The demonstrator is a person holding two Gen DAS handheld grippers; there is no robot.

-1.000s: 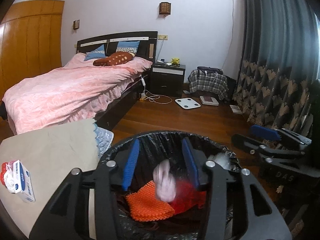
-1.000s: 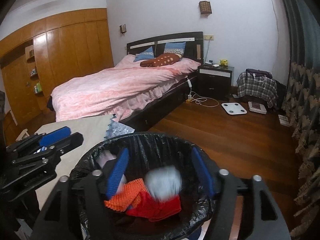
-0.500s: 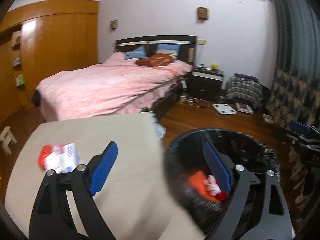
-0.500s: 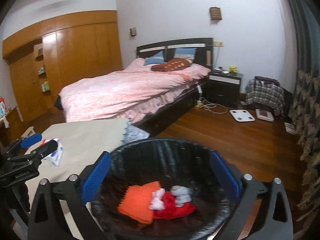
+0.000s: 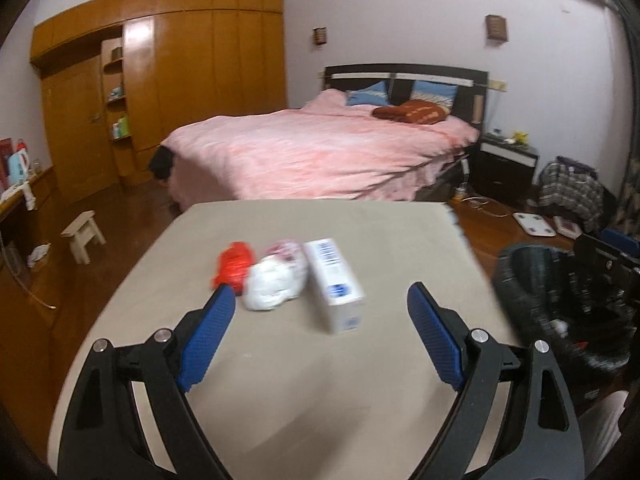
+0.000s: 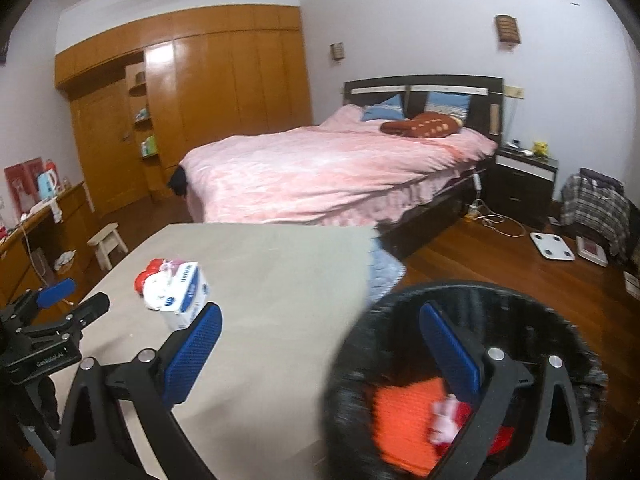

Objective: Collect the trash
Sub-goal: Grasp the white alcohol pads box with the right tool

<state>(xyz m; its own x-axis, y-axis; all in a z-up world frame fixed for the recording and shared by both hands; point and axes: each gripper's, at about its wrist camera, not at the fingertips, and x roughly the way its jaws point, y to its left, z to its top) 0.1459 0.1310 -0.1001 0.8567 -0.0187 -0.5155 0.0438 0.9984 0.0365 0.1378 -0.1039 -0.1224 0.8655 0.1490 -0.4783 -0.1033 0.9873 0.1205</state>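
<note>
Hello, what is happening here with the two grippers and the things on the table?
A person is clearing trash from the beige table into a black-lined trash bin beside it. Both grippers are open and hold nothing. The left gripper faces three items left on the table: a white and blue carton box, a crumpled white plastic bag and a red wrapper. The right gripper straddles the table edge and the bin, where an orange knitted cloth and some red and white trash already lie.
</note>
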